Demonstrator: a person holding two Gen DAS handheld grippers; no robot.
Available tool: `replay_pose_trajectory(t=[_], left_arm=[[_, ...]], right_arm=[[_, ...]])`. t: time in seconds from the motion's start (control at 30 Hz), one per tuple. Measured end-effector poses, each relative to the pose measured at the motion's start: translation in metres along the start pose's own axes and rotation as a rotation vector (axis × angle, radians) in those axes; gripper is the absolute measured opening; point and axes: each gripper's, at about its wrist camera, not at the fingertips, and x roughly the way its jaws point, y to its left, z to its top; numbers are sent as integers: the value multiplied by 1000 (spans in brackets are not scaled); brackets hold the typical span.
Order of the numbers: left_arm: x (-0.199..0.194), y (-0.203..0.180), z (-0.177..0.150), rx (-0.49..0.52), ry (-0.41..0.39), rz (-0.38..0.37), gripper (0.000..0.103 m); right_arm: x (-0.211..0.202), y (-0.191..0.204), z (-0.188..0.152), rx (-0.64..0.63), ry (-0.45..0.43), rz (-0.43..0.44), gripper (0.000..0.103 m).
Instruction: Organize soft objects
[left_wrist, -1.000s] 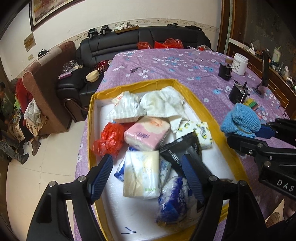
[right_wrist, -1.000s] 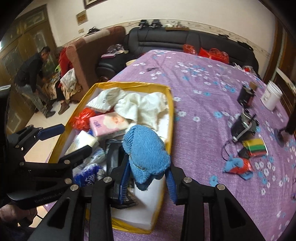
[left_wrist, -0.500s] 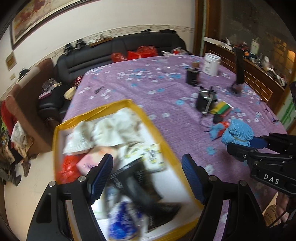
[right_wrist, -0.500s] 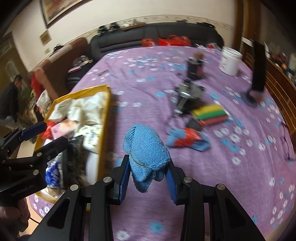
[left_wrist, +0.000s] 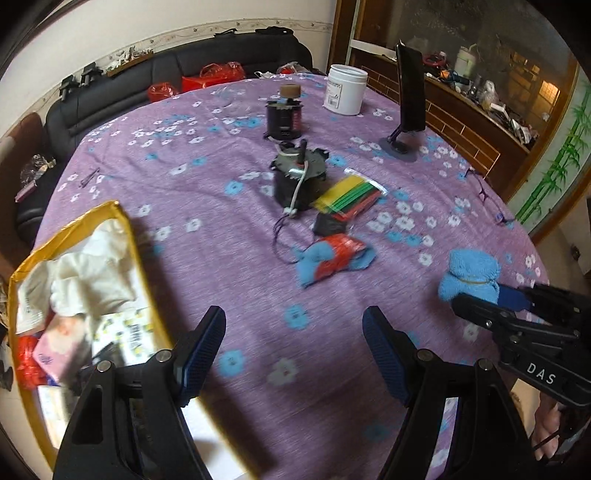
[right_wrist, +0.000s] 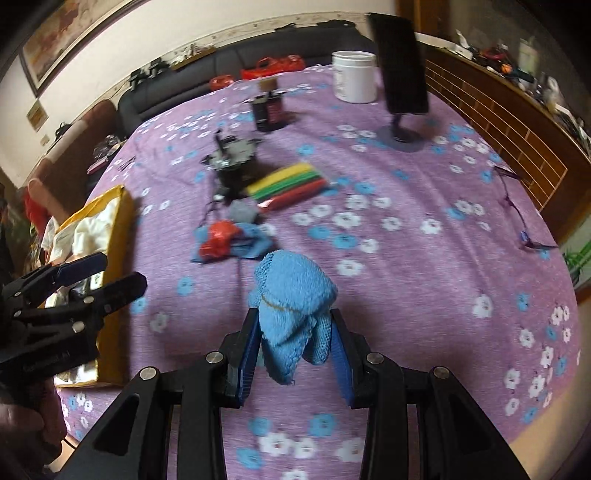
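Right now my right hand-held gripper (right_wrist: 295, 350) is clamped on a blue towel bundle (right_wrist: 293, 306), its two blue pads pressing the cloth from either side. The bundle bulges out above the fingertips toward twelve o'clock in the right wrist view, and a loose flap hangs down between the jaws. A thin yellowish band runs round its middle. It is held up off the purple flowered tabletop (right_wrist: 424, 288), not resting on it.

My left hand-held gripper (left_wrist: 294, 345) stands wide open with nothing between its pads, only bare cloth of the tabletop below. From the left wrist view the held bundle sits out at about three o'clock, well apart from the left fingers.

A second blue cloth with a red piece on it (left_wrist: 332, 258) lies flat on the tabletop at about twelve o'clock from the left gripper, and at about eleven o'clock from the right one. Just beyond it lies a pack of yellow, green and red strips (left_wrist: 349, 197) beside a dark round device (left_wrist: 297, 182).

The yellow-rimmed box (left_wrist: 125, 236) of soft things sits at nine o'clock of the left gripper, with white cloth (left_wrist: 88, 273) heaped inside.
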Motion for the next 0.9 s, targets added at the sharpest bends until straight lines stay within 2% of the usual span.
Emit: replay_pose_trajectory(t=[0.1, 0.2, 0.33, 0.53, 0.57, 0.6, 0.63, 0.67, 0.73, 0.8, 0.9], left_arm=[[-7, -1, 8, -11, -42, 12, 76], [-25, 14, 15, -41, -94, 49, 76], [-55, 53, 16, -112, -148, 134, 76], [-91, 111, 2, -212, -188, 233, 76], [-94, 119, -1, -229, -191, 245, 76], [-97, 127, -4, -247, -193, 252, 76], [-99, 135, -6, -266, -193, 259, 76], [-102, 140, -8, -277, -192, 262, 76], [-104, 149, -12, -291, -191, 268, 76], [-104, 153, -14, -294, -186, 266, 76], [-98, 152, -12, -283, -172, 247, 76]], right_arm=[[-1, -9, 4, 5, -7, 0, 39], [3, 2, 11, -27, -11, 27, 39], [9, 52, 16, -137, -12, 115, 39], [7, 161, 14, -385, -5, 325, 40], [6, 180, 12, -430, 2, 369, 43], [7, 200, 9, -477, 23, 425, 63], [9, 209, 7, -497, 40, 454, 74], [12, 218, 4, -510, 60, 484, 81], [13, 224, 1, -510, 74, 503, 81], [13, 220, 1, -498, 64, 483, 81], [10, 197, 10, -404, 48, 467, 81]])
